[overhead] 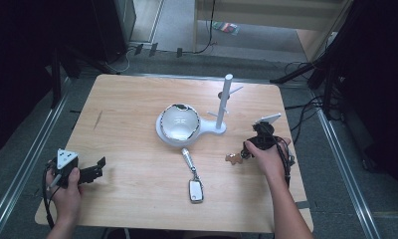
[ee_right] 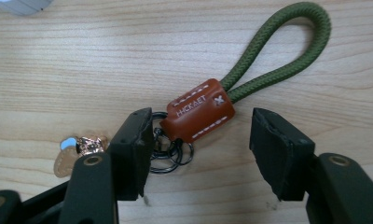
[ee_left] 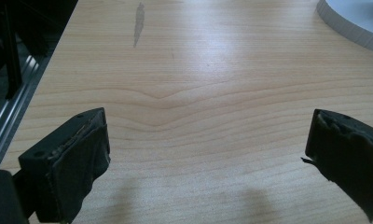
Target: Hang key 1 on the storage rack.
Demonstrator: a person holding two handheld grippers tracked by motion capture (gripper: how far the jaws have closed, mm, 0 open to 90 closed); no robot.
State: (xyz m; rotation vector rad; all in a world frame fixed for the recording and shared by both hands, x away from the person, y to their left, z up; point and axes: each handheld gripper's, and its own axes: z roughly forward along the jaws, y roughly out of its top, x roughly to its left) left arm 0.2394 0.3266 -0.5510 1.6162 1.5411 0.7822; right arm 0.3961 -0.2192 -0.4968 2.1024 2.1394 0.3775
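Where the person's forearms enter at the near edge of the table (overhead: 127,89), the left gripper (overhead: 98,168) rests low at the near left corner, its jaws spread wide over bare wood with nothing between them (the left gripper view confirms the gap (ee_left: 205,154)). At the near right, the right gripper (ee_right: 201,154) points down at a keychain (ee_right: 198,111), whose brown leather tab lies between the two jaws; the jaws stand about half open, one pad just beside the dark metal rings (ee_right: 173,151), the other apart from the tab, so nothing is clamped. An olive-green cord loop (ee_right: 287,51) runs from the tab away across the wood, and a small rose-gold charm (ee_right: 84,145) lies flat beside the outer face of one jaw. In the high view the same keychain (overhead: 234,159) sits on the table just left of the right hand (overhead: 269,154). Near the centre front lies a car key fob (overhead: 196,190) with a silver handle-like piece (overhead: 187,158) attached beyond it. Farther back stands a white bowl-shaped dish (overhead: 178,125) on a white base, and behind it, to the right, a white upright peg stand (overhead: 225,102).
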